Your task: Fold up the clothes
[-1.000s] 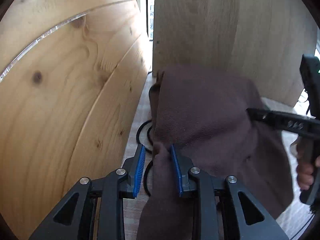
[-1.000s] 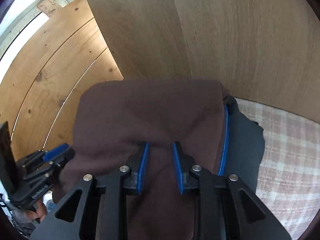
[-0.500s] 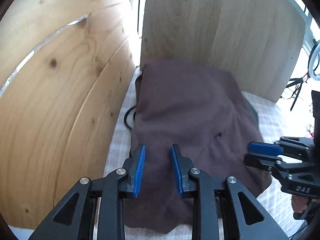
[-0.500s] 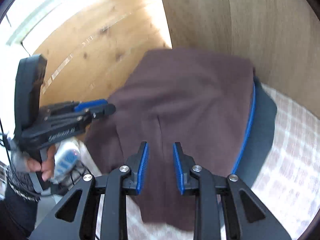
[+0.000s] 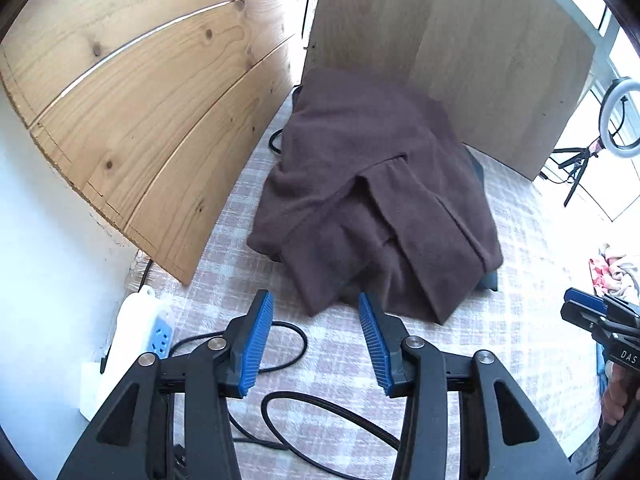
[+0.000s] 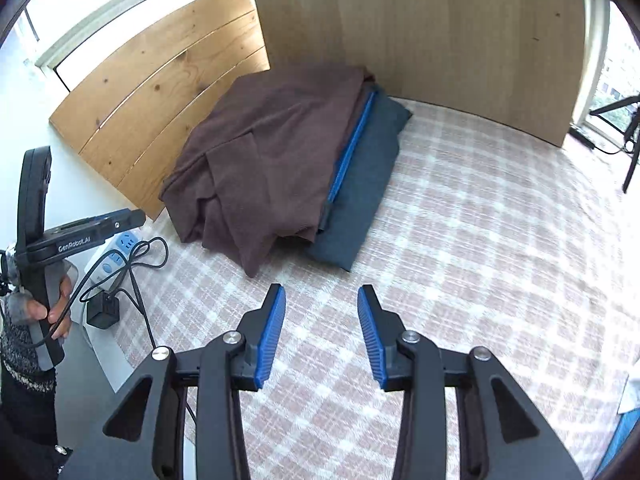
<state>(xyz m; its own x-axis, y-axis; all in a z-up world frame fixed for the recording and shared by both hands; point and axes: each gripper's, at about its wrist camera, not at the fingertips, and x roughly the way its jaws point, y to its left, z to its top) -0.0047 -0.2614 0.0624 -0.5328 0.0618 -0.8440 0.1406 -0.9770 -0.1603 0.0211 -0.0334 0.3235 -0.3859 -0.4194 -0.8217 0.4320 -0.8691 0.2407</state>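
A folded brown fleece garment (image 5: 372, 196) (image 6: 272, 156) lies on top of a dark blue-grey folded garment with a bright blue stripe (image 6: 360, 176), stacked in the back corner of the checked surface. My left gripper (image 5: 316, 336) hangs open just short of the brown garment's near edge, holding nothing. My right gripper (image 6: 320, 328) is open too, above bare checked cloth, well clear of the stack. The right gripper's tips (image 5: 588, 308) show at the right edge of the left wrist view; the left gripper's tip (image 6: 128, 218) shows at the left of the right wrist view.
Wooden boards (image 5: 160, 112) (image 6: 440, 36) wall in the stack at the left and back. A white power strip (image 5: 136, 344) and black cables (image 5: 328, 412) lie at the left edge of the checked cloth (image 6: 480, 240). A ring light on a tripod (image 5: 616, 116) stands far right.
A second ago both grippers were pinching the brown garment over the stack. They have let go, opened wider and drawn back, leaving the garment resting on the pile.
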